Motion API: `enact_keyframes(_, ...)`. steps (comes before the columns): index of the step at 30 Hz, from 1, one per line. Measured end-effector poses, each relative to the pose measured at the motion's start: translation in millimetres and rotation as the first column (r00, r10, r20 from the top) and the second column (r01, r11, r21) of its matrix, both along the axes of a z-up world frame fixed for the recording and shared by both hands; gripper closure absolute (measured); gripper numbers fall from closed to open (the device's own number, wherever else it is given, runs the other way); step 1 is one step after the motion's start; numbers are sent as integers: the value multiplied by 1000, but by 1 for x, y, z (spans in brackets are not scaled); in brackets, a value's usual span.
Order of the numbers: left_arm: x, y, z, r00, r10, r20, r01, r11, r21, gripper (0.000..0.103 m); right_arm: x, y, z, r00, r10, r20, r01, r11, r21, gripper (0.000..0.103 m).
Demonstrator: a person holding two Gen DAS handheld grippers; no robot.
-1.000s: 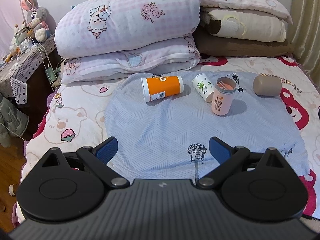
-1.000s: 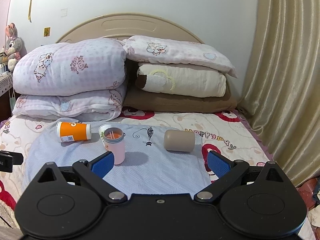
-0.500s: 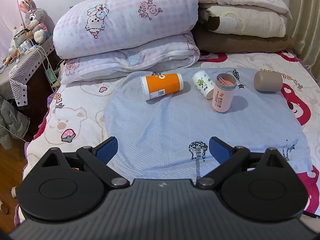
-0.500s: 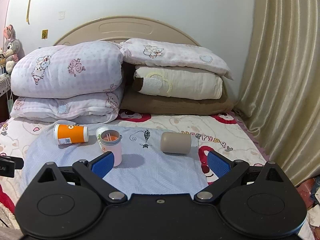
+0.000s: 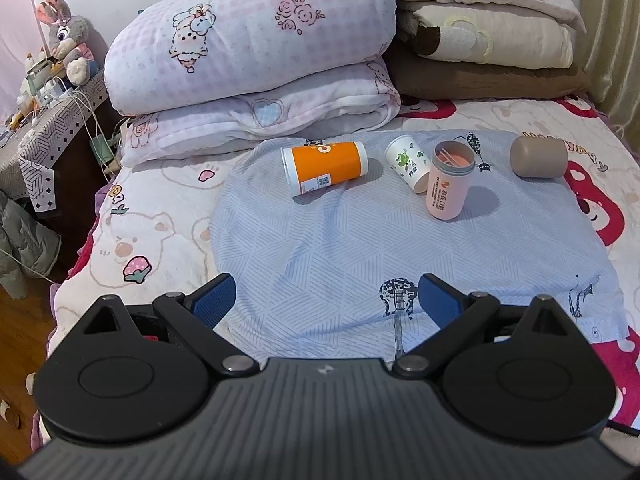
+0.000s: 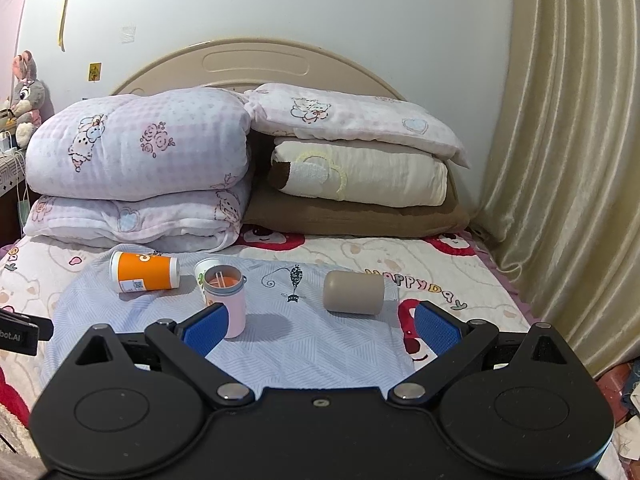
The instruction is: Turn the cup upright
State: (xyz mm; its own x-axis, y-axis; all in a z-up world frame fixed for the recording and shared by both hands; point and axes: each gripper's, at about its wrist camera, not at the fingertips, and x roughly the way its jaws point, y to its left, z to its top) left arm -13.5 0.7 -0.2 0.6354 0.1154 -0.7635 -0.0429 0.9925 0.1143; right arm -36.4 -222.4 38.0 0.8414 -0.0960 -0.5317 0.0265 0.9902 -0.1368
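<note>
Since a second ago the left gripper (image 5: 326,298) has come a little lower and closer over the blue cloth (image 5: 360,248), so the cups sit larger in its view; the right gripper (image 6: 320,326) has dropped and eased back, its left pad now overlapping the foot of the pink cup (image 6: 226,300). None of the cups has moved. Both grippers hang above the cloth's near edge with jaws wide apart, holding nothing.

The orange cup (image 5: 324,166) lies on its side near the cloth's far-left corner, just before the pillows (image 5: 256,52). Its long axis runs roughly along the far edge, the wider white-rimmed end toward the left and slightly nearer. It is a smooth, tapered paper-like cylinder, orange with white bands and a small printed code.

Just right of it the white cup (image 5: 408,162), printed with green leaves, also lies tipped, its mouth toward the far left and its base touching or hidden behind the pink cup (image 5: 448,184). That one stands upright, a matte pink cylinder with a grey rim and thin sticks inside.

Well apart, at the cloth's far-right corner, the tan cup (image 5: 538,157) lies on its side, long axis along the far edge; it is plain, matte and round-edged, and which end is open cannot be told.

The cloth is thin, wrinkled and line-patterned, spread on a cartoon-printed bed (image 5: 152,232).
</note>
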Motion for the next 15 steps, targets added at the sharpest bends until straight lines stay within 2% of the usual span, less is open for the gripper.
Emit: enact_keyframes(15, -1, 3, -1, 1000, 1, -7, -1, 1000, -14, 4, -2, -1, 0, 1000, 2, -5, -2, 1000, -5, 2)
